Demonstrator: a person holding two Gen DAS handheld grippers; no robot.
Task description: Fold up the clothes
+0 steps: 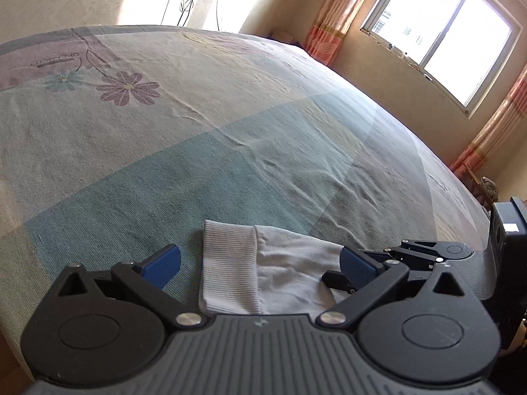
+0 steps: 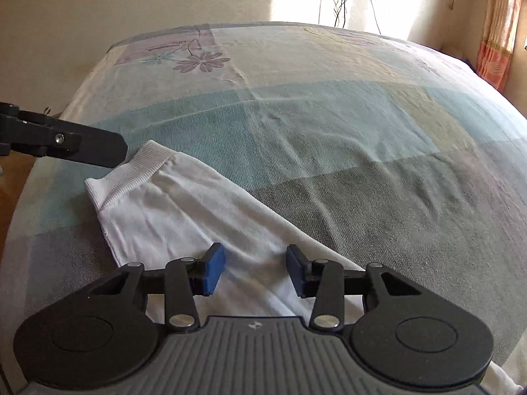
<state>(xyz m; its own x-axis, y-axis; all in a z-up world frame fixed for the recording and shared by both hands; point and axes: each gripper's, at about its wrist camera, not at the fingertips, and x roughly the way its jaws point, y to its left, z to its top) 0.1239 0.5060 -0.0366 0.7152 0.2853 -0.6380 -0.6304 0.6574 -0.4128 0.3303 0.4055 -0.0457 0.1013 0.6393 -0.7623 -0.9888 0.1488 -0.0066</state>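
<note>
- White sleeve (image 2: pixel 184 210) lies flat on bed (image 2: pixel 362 138), long axis running diagonally from ribbed cuff (image 2: pixel 131 174) at far left toward the near right, under the R gripper.
- R gripper (image 2: pixel 253 271): fingers apart, straddling mid-sleeve, cloth between them but not pinched.
- L gripper (image 1: pixel 260 263): fingers wide apart, cuff (image 1: pixel 229 266) lies between them; L is nearer the cuff end.
- Judgement: next grab depends on closing across the sleeve's width, not along it.
- Writing: bed sheet print reads "DREAMCITY" (image 1: pixel 54 60), seen upside down, beside purple flower (image 1: pixel 126 87).

A home bedroom: a bed (image 1: pixel 230 115) under a flowered sheet, a curtained window (image 1: pixel 438 33), papered walls.
</note>
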